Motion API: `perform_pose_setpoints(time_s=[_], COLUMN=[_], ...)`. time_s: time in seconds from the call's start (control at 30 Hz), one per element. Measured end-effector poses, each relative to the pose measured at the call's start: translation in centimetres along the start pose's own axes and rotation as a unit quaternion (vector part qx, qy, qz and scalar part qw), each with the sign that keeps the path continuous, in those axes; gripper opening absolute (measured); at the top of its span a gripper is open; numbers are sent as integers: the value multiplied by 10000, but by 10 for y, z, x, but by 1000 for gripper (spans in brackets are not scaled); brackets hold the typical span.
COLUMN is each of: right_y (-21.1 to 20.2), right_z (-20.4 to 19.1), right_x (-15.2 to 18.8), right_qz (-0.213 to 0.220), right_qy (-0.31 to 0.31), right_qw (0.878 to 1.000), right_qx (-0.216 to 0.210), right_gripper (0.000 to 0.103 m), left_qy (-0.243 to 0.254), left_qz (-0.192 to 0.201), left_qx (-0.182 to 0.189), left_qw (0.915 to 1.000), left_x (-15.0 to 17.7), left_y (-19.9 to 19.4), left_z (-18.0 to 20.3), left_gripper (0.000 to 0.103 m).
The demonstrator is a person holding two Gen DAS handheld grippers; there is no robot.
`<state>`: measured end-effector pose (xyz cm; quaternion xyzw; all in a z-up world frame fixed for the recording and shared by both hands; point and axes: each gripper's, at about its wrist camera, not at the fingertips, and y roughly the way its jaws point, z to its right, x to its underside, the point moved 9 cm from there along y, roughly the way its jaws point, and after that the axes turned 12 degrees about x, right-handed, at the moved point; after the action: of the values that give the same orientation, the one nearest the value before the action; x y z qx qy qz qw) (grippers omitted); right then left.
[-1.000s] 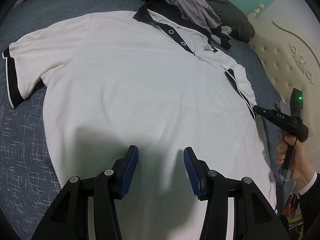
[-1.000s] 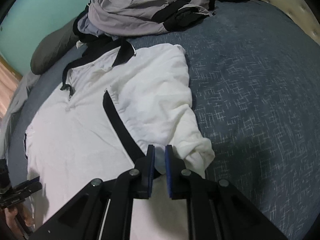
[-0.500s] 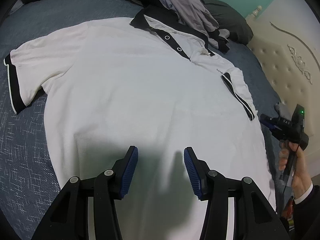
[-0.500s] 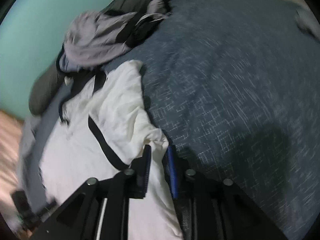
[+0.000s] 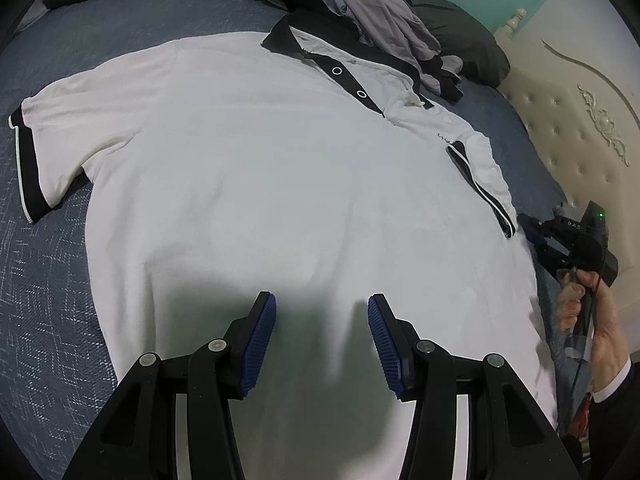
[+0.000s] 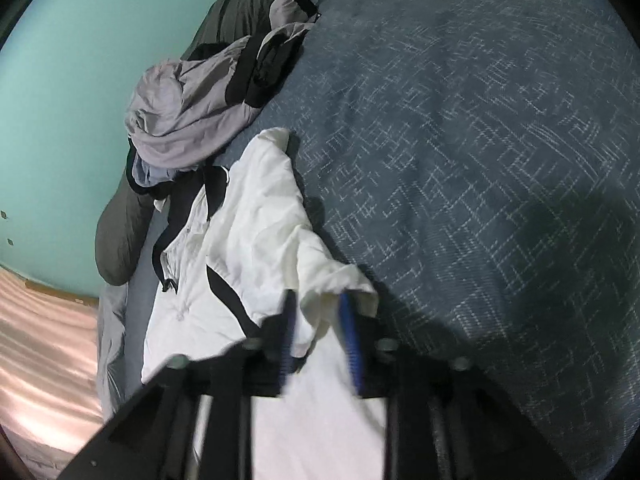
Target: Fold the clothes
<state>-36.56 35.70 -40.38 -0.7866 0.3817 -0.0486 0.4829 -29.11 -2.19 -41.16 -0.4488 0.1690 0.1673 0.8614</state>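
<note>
A white polo shirt [image 5: 280, 184] with black collar and cuffs lies face up on the blue bed cover [image 6: 480, 160]. Its right sleeve [image 5: 484, 168] is folded in over the chest; the left sleeve [image 5: 48, 152] lies spread out flat. My left gripper [image 5: 322, 336] hovers open over the shirt's lower middle with nothing between its pads. My right gripper [image 6: 318, 320], held by a hand [image 5: 596, 320], sits at the folded sleeve's outer edge. Its jaws are closing, still apart, with bunched white sleeve cloth [image 6: 320, 292] between them. The right wrist view is blurred.
A heap of grey and black clothes [image 5: 372, 4] lies past the collar, beside a dark pillow [image 5: 460, 44]. A cream tufted headboard [image 5: 568, 128] borders the bed on the right of the left wrist view. Bare blue cover spreads beyond the folded sleeve.
The right gripper rolled, so its view tilted. It drew back from the cuff, then came close again, and its jaws now stand wider around the sleeve cloth. The left gripper stayed put.
</note>
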Motion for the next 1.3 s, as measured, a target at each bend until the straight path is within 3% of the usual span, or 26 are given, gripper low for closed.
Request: perform_pose_setpoints(time_s=[0.13,0.63,0.83,1.0,1.13,1.3], right_y=[-4,-9,-9,-13,-23,-31], right_z=[3,22,21,25,34,37], right_x=[1,5,-1,-4,-9,-21], right_qz=[71,174,229,135,60,-4], right_qy=[40,141,125,30,-11,-227], right_qw=[10000,9997,9994,9999,9999,9996], right_qx=[-36,-80,-206,-85,-124,-164], right_gripper=[3,2,2,4,5,17], left_qy=[1,70,100,63,66,185], left_qz=[-17,-17,52,-32,-83,-177], left_qx=[3,-57,99,251,595,703], left_qw=[10000,10000,9999,9997,9982,9972], left_x=[1,0,-20,-51,-84,-114], left_y=[0,3,0,29,63,108], left_z=[-1,-1,16,45,85,123], left_gripper=[52,52,53,53,53,53])
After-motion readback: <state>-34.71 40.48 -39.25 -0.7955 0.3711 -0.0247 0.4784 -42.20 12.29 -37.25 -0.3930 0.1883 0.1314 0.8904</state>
